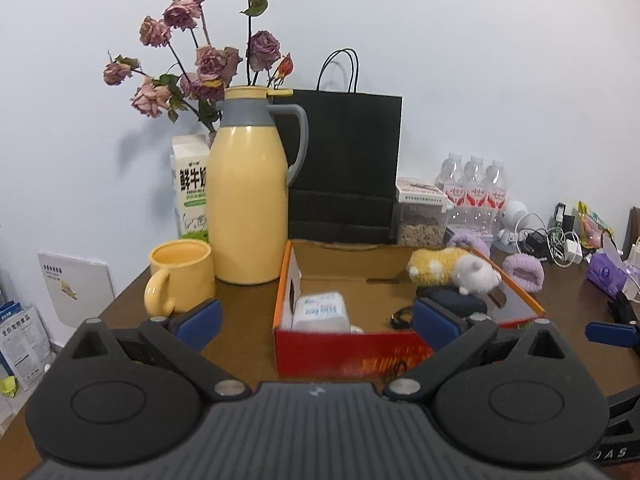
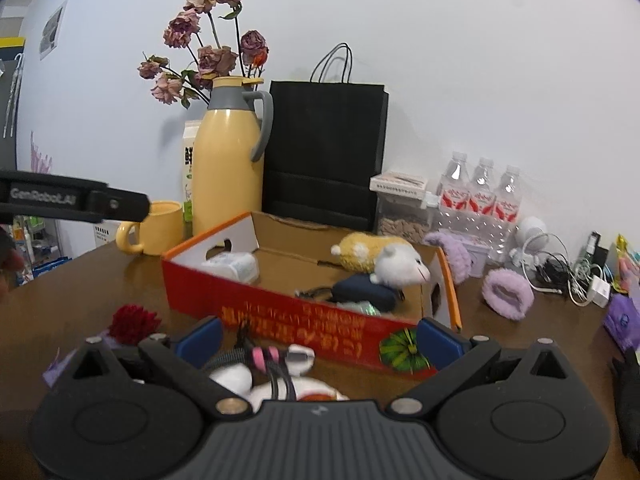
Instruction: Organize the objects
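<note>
A red and orange cardboard box [image 1: 352,350] [image 2: 280,312] sits open on the brown table. Inside lie a yellow and white plush hamster [image 1: 454,270] [image 2: 380,260], a white tissue pack [image 1: 320,312] [image 2: 234,266] and a dark blue pouch [image 1: 452,300] [image 2: 362,290]. My left gripper [image 1: 316,322] is open and empty, just in front of the box. My right gripper [image 2: 318,338] is open over a white charger with a bundled cable [image 2: 266,364] in front of the box. A red fuzzy flower [image 2: 134,322] lies to its left.
A yellow thermos jug [image 1: 248,196] [image 2: 228,168], yellow mug [image 1: 180,280] [image 2: 154,228], milk carton [image 1: 190,192], dried roses and a black paper bag [image 1: 344,168] stand behind the box. Purple scrunchies [image 2: 506,294], water bottles [image 2: 482,200], a snack jar and cables crowd the right side.
</note>
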### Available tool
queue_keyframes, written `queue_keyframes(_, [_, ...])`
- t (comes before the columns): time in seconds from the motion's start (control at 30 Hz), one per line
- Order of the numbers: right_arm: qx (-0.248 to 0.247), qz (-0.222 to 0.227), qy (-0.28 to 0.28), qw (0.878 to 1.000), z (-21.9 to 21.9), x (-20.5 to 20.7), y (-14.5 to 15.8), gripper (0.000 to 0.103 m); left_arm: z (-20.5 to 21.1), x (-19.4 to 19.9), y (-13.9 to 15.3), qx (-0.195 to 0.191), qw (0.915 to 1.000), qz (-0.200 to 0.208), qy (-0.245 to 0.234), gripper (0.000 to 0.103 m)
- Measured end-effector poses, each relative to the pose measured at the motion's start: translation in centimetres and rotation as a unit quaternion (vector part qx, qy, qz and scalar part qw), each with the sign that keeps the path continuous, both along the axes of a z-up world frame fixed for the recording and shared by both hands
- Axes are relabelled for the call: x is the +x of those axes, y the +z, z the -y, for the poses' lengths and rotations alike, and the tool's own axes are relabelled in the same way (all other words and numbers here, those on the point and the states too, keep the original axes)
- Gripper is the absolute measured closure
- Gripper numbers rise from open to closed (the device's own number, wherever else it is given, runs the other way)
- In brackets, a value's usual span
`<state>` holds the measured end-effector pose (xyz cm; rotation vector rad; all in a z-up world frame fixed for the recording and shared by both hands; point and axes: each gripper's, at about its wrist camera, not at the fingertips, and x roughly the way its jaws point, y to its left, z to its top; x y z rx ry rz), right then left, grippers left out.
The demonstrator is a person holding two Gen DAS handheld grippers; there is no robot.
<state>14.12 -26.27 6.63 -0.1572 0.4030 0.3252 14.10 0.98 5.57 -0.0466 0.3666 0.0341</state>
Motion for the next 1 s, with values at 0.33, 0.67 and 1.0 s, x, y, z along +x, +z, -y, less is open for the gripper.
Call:
queue_keyframes(0.33, [-0.009,-0.025,-0.021,0.999,2.7,-3.2,-2.1,0.000,-0.1,-3.2,-1.9,0.004,0.9995,-0.031,0.009,0.000])
queue_keyframes(0.67, [-0.027,-0.060,-0.034,0.997,4.7,-5.0,-4.7,0.000,-0.9,-4.9,-3.7,0.004,0.9977,-0.062,0.028,0.000])
queue_keyframes(1.0, [-0.022,-0.110,-0.059,0.992,5.9,-0.6,-7.3,0.003,-1.2,-5.5,-4.9,0.003,0.9958,-0.084,0.037,0.000])
